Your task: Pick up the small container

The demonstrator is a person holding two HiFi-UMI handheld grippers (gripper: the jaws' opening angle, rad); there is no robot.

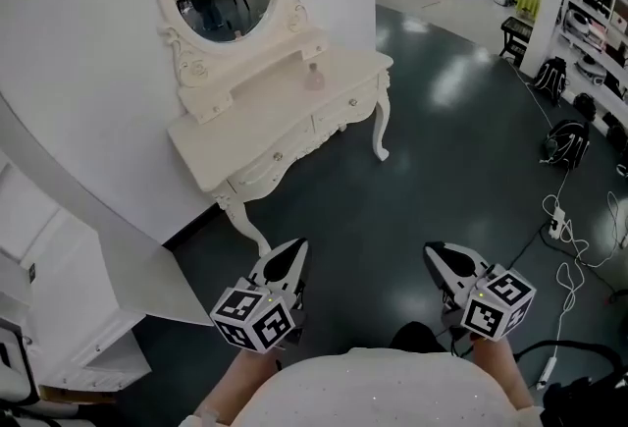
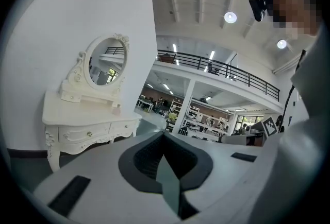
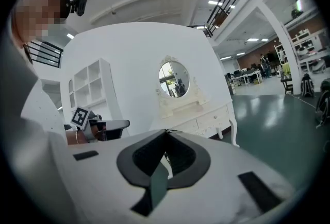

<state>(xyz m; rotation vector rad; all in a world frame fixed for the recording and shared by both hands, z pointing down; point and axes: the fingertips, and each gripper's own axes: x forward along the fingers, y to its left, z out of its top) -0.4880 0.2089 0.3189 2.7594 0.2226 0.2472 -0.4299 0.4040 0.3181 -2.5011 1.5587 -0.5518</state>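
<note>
From where I stood, the left gripper (image 1: 291, 253) was shut and empty, well apart from the dressing table (image 1: 245, 135). The small container (image 1: 315, 77) sat untouched on its top. The right gripper (image 1: 439, 258) was shut and empty too. Approach and pickup were all left to do.

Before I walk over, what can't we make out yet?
- Small container: too small in head view and left gripper view to tell its shape or lid.
- Right gripper view: container too small to find on the dressing table.
- Table's rear legs: hidden under its top, head view.
</note>
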